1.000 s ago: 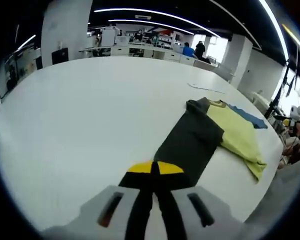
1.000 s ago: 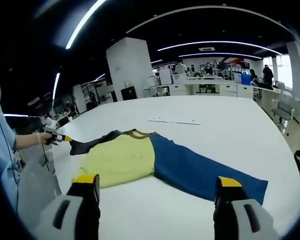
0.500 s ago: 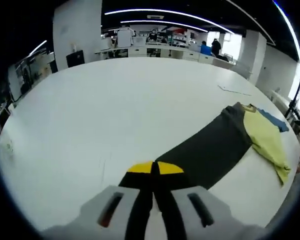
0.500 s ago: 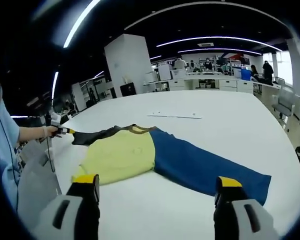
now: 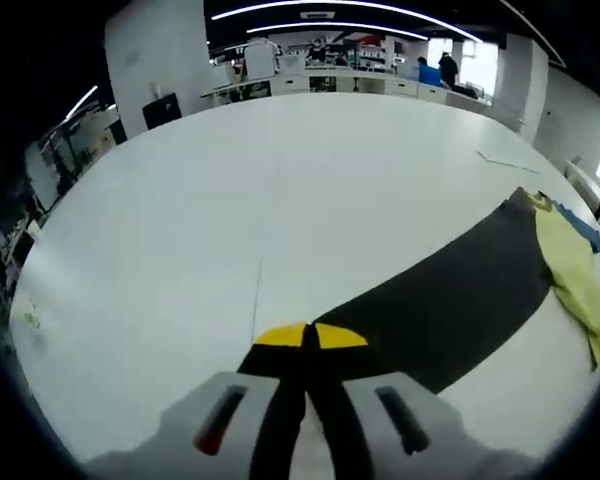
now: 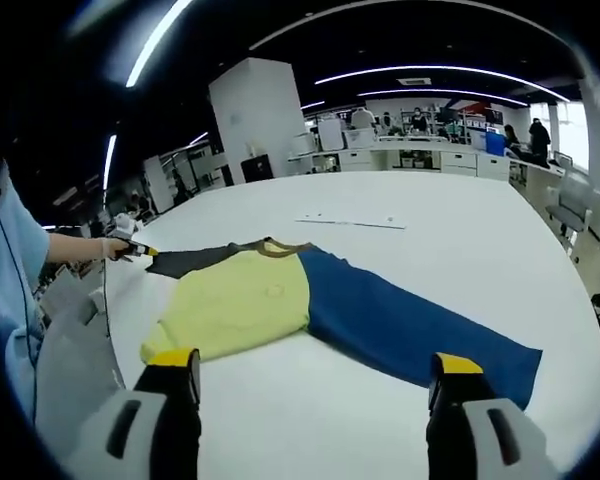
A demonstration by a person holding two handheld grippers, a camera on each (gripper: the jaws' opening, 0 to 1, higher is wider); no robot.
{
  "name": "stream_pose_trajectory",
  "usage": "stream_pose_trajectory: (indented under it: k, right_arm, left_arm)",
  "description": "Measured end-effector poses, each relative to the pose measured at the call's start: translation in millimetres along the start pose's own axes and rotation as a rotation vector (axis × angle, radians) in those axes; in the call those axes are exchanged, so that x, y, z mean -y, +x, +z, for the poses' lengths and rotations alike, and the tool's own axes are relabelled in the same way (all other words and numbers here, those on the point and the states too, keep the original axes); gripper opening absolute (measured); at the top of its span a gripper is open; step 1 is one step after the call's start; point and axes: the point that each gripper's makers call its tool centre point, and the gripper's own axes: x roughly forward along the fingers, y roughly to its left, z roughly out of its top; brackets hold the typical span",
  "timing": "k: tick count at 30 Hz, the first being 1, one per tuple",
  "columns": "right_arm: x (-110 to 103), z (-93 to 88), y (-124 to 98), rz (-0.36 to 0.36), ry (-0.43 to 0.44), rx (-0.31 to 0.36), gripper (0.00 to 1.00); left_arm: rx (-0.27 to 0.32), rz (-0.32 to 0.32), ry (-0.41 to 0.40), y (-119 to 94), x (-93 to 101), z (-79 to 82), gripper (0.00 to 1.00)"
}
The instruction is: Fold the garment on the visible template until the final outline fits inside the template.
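While clamped, dark sleeve (image 5: 450,300) outstretched.

White table (image 6: 460,260); garment (image 6: 280,305) spread flat on it, thin strip (image 6: 350,222) beyond, possibly paper.

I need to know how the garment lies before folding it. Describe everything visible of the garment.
The garment is a long-sleeved top of soft cloth lying flat on the white table: a yellow-green body, brown collar, a blue sleeve spread toward the right gripper, which is open and clear of it, and a dark grey sleeve stretched out straight, its end pinched in the shut left gripper.
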Motion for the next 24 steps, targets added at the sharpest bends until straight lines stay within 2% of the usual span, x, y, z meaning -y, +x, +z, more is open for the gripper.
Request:
stream_pose_trajectory:
  k: [3, 10, 13, 16, 20, 24]
  right_arm:
    - [0, -0.6, 1, 0.000, 0.000, -0.005, 0.95]
    - [-1, -9.3, 6, 0.001, 0.014, -0.015, 0.95]
    - [-3, -12.8, 7, 0.005, 0.012, -0.021, 0.95]
    - [-5, -14.2, 8, 0.010, 0.013, -0.025, 0.95]
    - [-6, -12.5, 8, 0.016, 0.013, -0.018, 0.96]
    - [-8, -8.8, 9, 0.023, 0.013, -0.005, 0.98]
  left_arm:
    - [-0.027, 0.006, -0.008, 5, 2.8, -3.1, 0.00]
    - [-0.040, -0.002, -0.003, 4, 2.6, -7.4, 0.00]
    - [-0.042, -0.013, 0.025, 4, 3.0, -8.6, 0.00]
    - [-0.025, -0.016, 0.070, 1, 2.6, -5.9, 0.16]
    - [0.010, -0.035, 0.076, -8, 5.9, -1.1, 0.33]
    - [0.051, -0.101, 0.068, -17, 21.3, 3.8, 0.52]
